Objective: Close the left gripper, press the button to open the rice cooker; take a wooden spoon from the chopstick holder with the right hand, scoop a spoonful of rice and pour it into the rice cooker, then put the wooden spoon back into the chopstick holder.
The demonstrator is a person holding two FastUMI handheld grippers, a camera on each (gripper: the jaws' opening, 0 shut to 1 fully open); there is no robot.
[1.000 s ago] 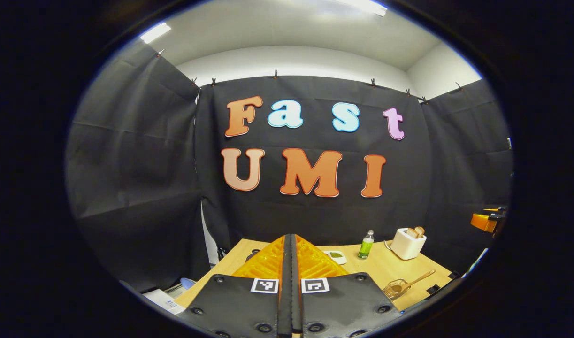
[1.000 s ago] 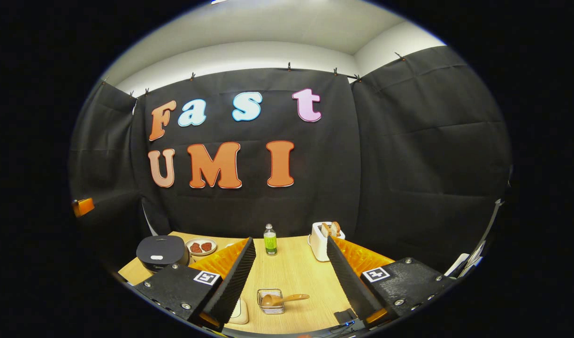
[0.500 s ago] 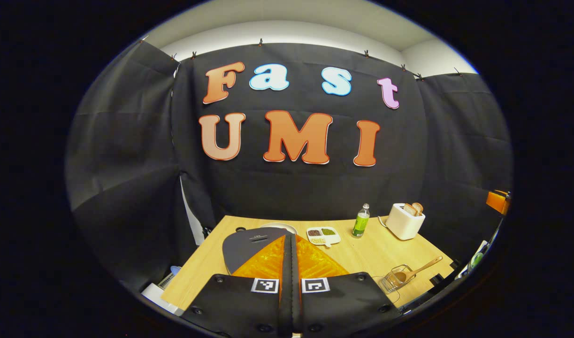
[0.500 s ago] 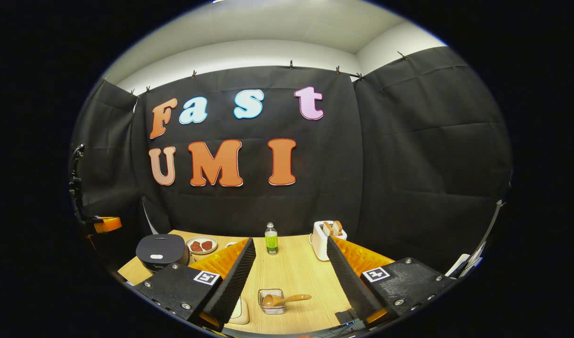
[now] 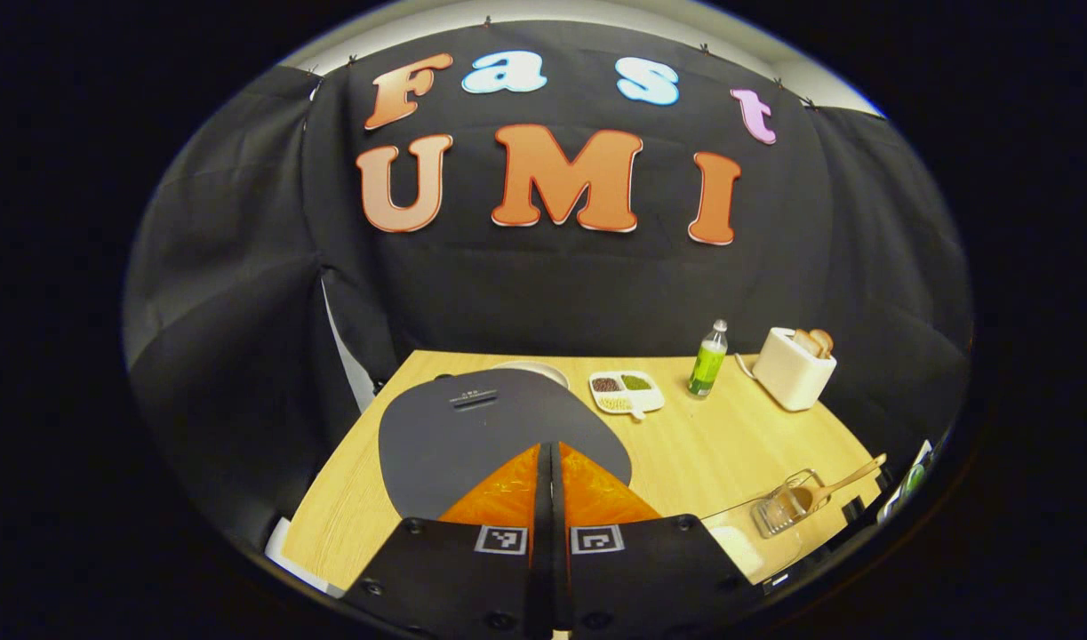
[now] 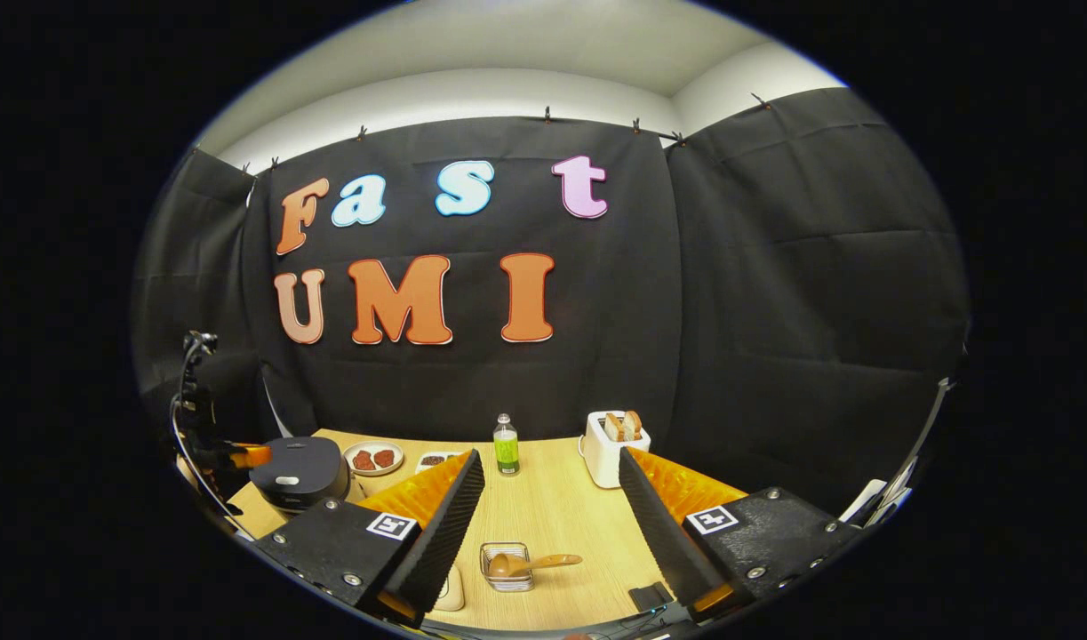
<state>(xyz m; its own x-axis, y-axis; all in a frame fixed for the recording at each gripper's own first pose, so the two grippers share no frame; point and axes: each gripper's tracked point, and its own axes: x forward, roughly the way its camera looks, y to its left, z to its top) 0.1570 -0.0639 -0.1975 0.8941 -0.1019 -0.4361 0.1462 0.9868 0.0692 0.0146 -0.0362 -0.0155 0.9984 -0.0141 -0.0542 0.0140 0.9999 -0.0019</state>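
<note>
A dark grey rice cooker with its lid down sits at the table's left; my left gripper hovers just above its near edge, jaws shut with nothing between them. In the right gripper view the cooker shows at the far left, with the left gripper beside it. A wooden spoon lies across a small wire chopstick holder near the front edge; the spoon and holder also show in the left gripper view. My right gripper is open, held back above the holder.
A wooden table carries a green bottle, a white toaster with bread, a plate with red food and a divided dish of grains. A small white object lies at the front.
The left gripper has tilted down and dropped toward the rice cooker, whose lid now looms large below it. The right gripper has stayed nearly still.
</note>
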